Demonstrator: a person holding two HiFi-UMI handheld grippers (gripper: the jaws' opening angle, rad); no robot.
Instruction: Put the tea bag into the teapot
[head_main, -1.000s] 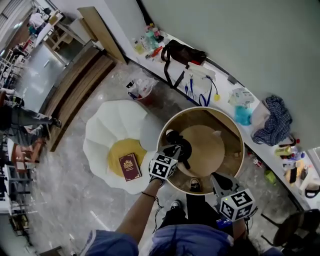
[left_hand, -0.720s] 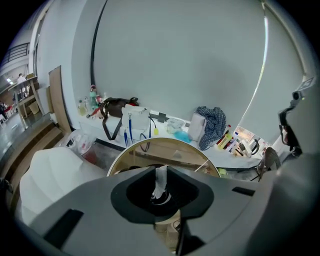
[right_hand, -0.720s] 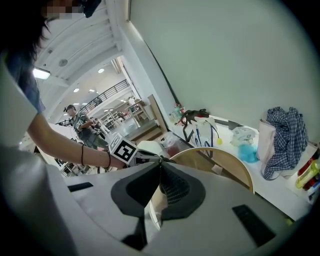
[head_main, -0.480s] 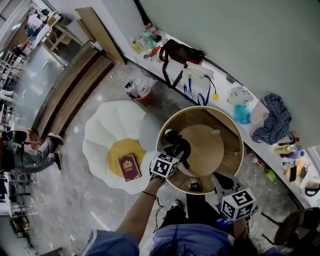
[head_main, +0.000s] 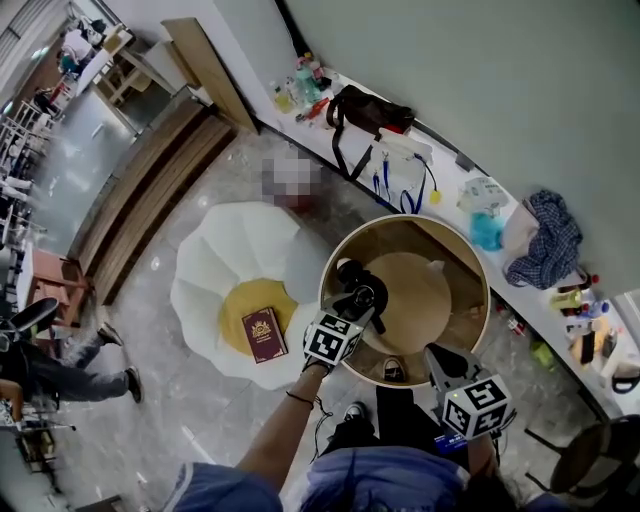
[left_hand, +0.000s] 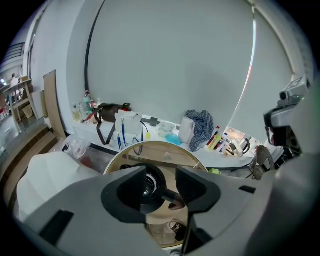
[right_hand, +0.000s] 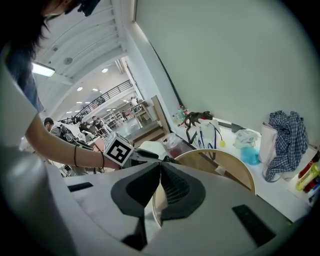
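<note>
Currently, the left hand-held gripper (left_hand: 161, 182) is spread, its jaws framing the black teapot (left_hand: 146, 186) that stands on the round wooden surface (head_main: 420, 300). The pot's stubby side handle (left_hand: 172, 197) appears to lie in the gap, unclamped. This placement suggests the pot is to be steadied, or its handle taken, before loading. The right hand-held gripper (right_hand: 159, 170) is pressed together with nothing seen between its jaws. It hangs at the near rim, well apart from the pot, presumably in reserve. The tea bag (head_main: 433, 266), taken to be the small pale item towards the far edge, lies outside the teapot. Transfer not yet begun.
</note>
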